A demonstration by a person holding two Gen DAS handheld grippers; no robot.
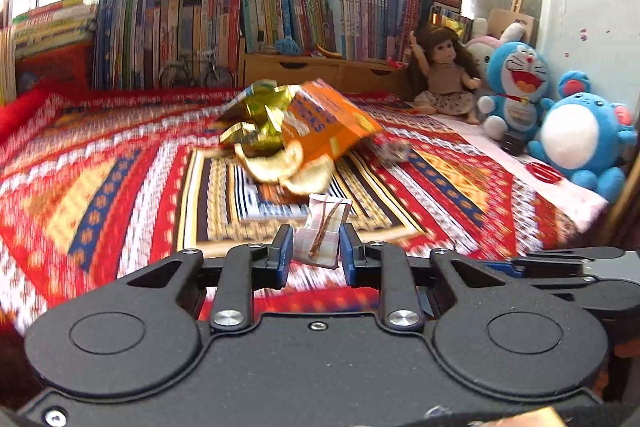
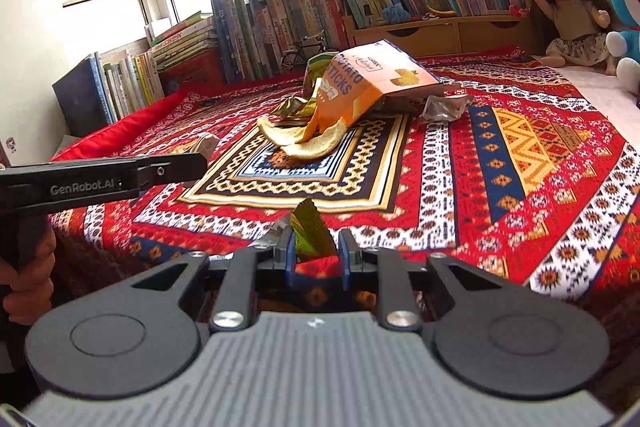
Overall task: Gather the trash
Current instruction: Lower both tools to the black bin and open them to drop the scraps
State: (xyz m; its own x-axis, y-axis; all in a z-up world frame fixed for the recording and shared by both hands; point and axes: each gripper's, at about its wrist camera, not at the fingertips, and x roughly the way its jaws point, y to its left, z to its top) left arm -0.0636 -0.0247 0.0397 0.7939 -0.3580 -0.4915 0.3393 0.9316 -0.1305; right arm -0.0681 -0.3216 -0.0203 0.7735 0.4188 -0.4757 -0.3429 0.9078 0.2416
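In the left wrist view my left gripper (image 1: 316,249) is shut on a pale folded wrapper (image 1: 323,229) with a brown stripe, low over the patterned bedspread (image 1: 120,179). Ahead lies a trash pile: an orange potato-sticks bag (image 1: 328,123), a gold foil wrapper (image 1: 260,111) and curled peel pieces (image 1: 280,165). In the right wrist view my right gripper (image 2: 318,251) is shut on a crumpled green wrapper (image 2: 310,229). The same orange bag (image 2: 372,79), peels (image 2: 308,141) and a silver wrapper (image 2: 444,107) lie further on. The left gripper (image 2: 202,157) reaches in from the left, held by a hand (image 2: 24,267).
Rows of books (image 1: 192,35) and a wooden drawer unit (image 1: 320,71) line the far side under the window. A doll (image 1: 444,75) and blue plush toys (image 1: 516,87) sit at the right. A model bicycle (image 2: 304,53) stands by the books.
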